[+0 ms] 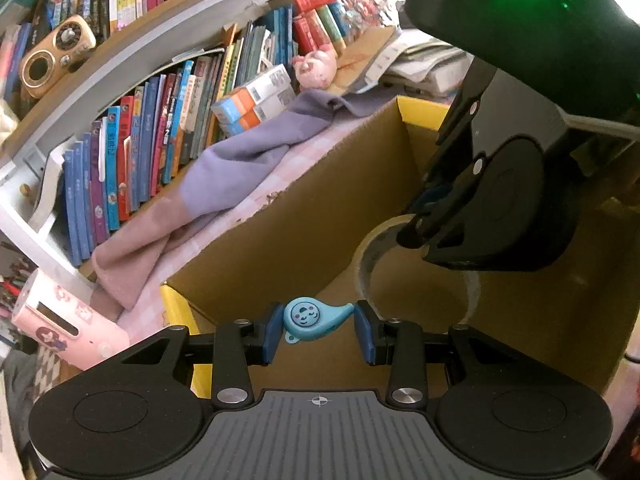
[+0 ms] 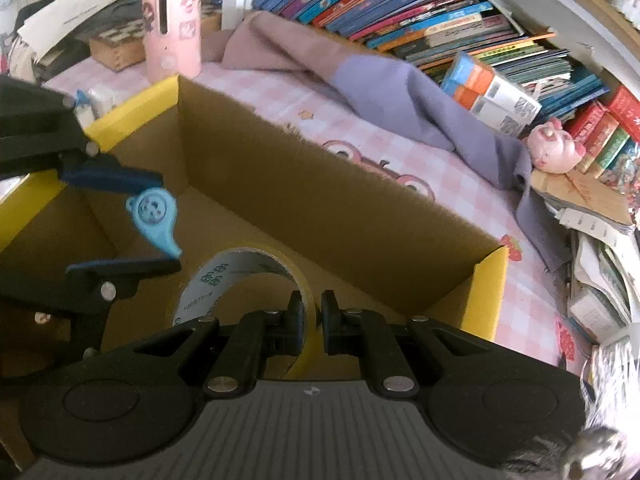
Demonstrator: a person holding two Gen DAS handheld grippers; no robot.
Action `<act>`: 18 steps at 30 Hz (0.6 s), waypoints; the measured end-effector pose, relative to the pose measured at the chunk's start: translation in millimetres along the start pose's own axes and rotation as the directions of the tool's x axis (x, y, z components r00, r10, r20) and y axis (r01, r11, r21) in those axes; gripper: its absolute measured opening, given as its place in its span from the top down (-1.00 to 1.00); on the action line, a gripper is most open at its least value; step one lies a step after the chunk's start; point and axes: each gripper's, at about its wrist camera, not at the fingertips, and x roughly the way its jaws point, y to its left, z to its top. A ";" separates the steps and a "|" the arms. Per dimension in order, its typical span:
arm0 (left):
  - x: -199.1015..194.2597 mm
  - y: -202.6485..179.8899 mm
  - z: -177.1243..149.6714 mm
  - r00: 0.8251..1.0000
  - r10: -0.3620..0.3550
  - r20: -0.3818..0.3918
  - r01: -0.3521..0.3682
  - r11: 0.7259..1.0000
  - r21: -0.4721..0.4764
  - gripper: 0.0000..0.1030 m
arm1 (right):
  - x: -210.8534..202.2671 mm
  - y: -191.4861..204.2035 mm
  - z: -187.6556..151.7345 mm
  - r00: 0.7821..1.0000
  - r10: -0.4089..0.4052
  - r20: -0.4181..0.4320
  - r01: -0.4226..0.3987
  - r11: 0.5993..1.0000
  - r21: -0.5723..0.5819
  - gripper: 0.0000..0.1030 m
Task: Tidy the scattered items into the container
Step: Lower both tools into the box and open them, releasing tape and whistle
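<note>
The box (image 2: 280, 184) is made of brown corrugated cardboard, matt inside, with a smooth yellow coating on its outer faces and a frayed, rough top edge. The blue toy (image 1: 308, 317) is of smooth, slightly glossy plastic. The tape roll (image 2: 240, 276) is glossy film on a printed paper core. The left gripper (image 1: 318, 330) is formed of matt black plastic, with shiny metal rivets and blue rubbery pads (image 1: 273, 330). The cloth (image 2: 420, 96) is soft and matt.

One cardboard box (image 2: 360, 216), one tape roll (image 2: 224, 276), one blue whistle (image 1: 308, 317).
</note>
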 end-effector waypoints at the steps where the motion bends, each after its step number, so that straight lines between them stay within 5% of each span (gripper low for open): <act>1: 0.8 0.1 -0.3 1.000 0.002 -0.006 -0.002 1.000 0.000 0.28 | 0.5 0.4 0.1 1.000 0.001 -0.004 -0.001 1.000 -0.002 0.83; 13: 3.9 0.3 -1.9 0.999 0.010 -0.045 -0.010 1.000 -0.009 0.19 | -0.2 2.1 -1.0 1.000 0.002 -0.011 -0.002 1.000 -0.013 0.81; 14: 4.1 -0.1 -2.3 0.999 0.014 -0.049 -0.014 1.000 -0.010 0.13 | -0.4 2.1 -1.1 1.000 0.004 -0.011 -0.004 1.000 -0.012 0.78; 16: 3.5 -1.1 -2.3 0.998 0.034 -0.048 -0.034 0.999 -0.008 -0.34 | -1.3 2.0 -0.7 1.000 0.003 -0.001 -0.003 1.000 -0.011 0.77; 18: -0.8 -2.9 -1.8 0.998 0.051 -0.026 -0.051 0.999 -0.008 -0.48 | -2.3 1.3 -0.1 1.000 -0.001 0.012 0.001 1.000 -0.007 0.72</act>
